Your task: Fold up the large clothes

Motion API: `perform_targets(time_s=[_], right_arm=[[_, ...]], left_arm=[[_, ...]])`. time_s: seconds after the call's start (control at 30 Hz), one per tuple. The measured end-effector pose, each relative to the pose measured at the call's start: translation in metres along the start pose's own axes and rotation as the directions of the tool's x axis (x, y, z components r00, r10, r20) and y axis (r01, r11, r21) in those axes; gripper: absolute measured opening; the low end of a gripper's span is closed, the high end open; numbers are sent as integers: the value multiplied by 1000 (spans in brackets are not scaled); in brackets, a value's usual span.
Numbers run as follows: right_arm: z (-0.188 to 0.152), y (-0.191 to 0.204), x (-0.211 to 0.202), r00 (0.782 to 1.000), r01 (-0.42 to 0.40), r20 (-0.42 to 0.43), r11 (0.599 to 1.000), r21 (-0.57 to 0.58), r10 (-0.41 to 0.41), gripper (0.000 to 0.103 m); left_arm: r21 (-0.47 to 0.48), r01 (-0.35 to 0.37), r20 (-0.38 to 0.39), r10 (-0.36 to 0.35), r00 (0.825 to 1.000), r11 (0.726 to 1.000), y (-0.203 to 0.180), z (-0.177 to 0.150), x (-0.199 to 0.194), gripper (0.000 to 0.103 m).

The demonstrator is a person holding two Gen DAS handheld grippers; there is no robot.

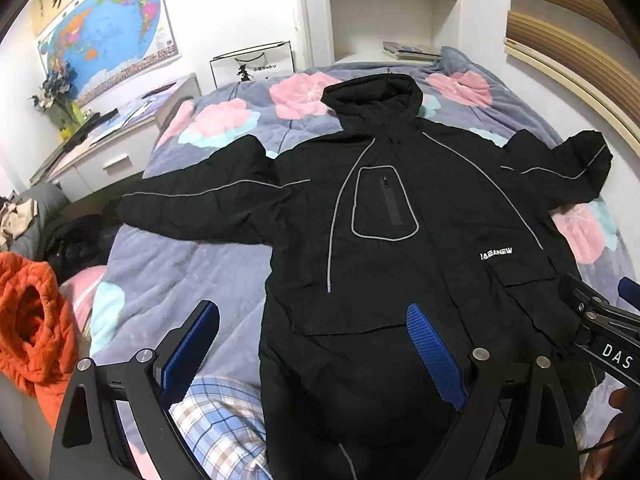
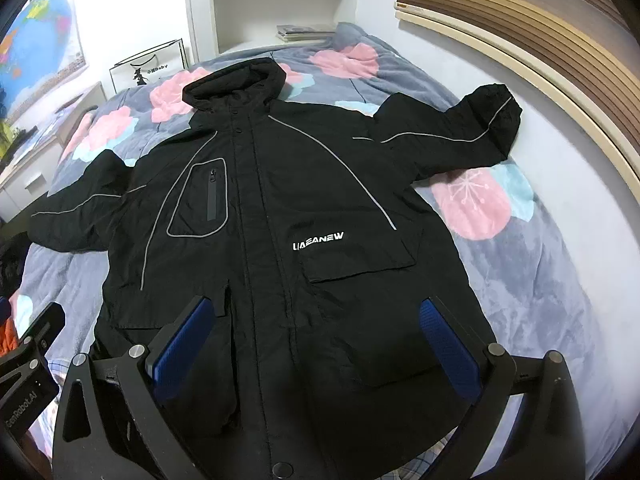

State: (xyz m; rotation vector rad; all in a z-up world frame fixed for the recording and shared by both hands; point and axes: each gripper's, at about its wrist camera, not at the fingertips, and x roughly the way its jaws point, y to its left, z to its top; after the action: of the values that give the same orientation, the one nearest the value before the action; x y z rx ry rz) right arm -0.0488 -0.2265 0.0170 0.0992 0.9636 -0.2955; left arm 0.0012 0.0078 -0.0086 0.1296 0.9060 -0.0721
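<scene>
A large black hooded jacket (image 1: 400, 208) with grey piping lies flat and face up on the bed, sleeves spread to both sides, hood at the far end. It also shows in the right wrist view (image 2: 280, 208). My left gripper (image 1: 312, 352) is open and empty, hovering above the jacket's lower left hem. My right gripper (image 2: 316, 344) is open and empty above the lower middle of the jacket. The right gripper's body shows at the right edge of the left wrist view (image 1: 600, 328).
The bed has a grey quilt with pink flowers (image 2: 540, 280). An orange garment (image 1: 32, 320) and a plaid cloth (image 1: 224, 420) lie at the bed's near left. A desk (image 1: 112, 140) stands at the left, shelves (image 2: 280, 8) behind, a curved headboard (image 2: 540, 60) at the right.
</scene>
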Motion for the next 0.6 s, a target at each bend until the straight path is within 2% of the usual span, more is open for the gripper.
perform_targets(time_s=[0.6], right_arm=[[-3,0,-2,1000,-8,2,1000,2,8,103]], left_arm=[[0,-11,5,11,1000,1000,-2,-2,-4,95]])
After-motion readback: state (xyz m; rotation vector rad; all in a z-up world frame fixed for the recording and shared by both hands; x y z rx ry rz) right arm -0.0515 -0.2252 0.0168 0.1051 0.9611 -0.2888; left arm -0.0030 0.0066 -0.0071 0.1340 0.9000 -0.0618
